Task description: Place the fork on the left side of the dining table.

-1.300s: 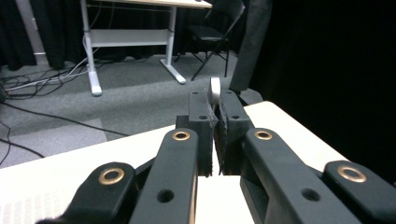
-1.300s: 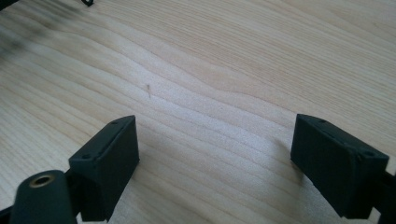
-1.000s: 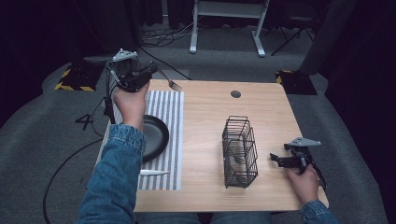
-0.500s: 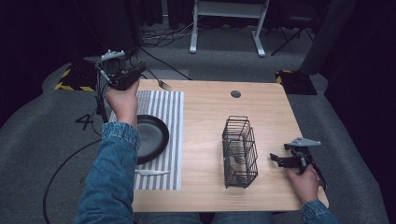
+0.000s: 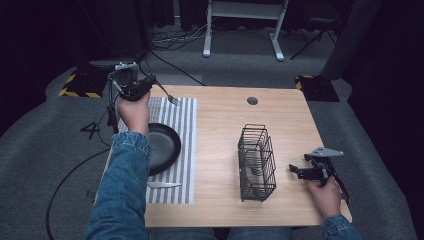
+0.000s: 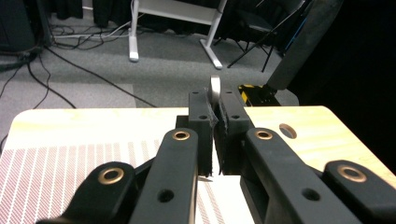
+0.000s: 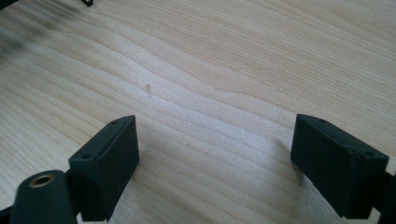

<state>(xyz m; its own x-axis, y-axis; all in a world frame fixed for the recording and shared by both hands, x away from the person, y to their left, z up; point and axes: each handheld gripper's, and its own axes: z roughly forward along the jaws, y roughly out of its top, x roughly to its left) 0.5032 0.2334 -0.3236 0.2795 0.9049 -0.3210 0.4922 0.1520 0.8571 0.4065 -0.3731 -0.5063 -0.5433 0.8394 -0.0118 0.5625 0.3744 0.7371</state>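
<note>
Lifted higher since the earlier frame, the left gripper (image 5: 145, 85) now holds a silver metal fork (image 5: 169, 95) clamped between its closed jaws above the far left corner of the light wooden table (image 5: 220, 130), over the striped placemat (image 5: 182, 145). Nearby lie a black round plate (image 5: 167, 145) and a silver knife (image 5: 162, 185). The right gripper (image 5: 299, 171) rests with jaws spread wide by the black wire basket (image 5: 256, 162). Next, the fork likely needs carrying across to that basket.
</note>
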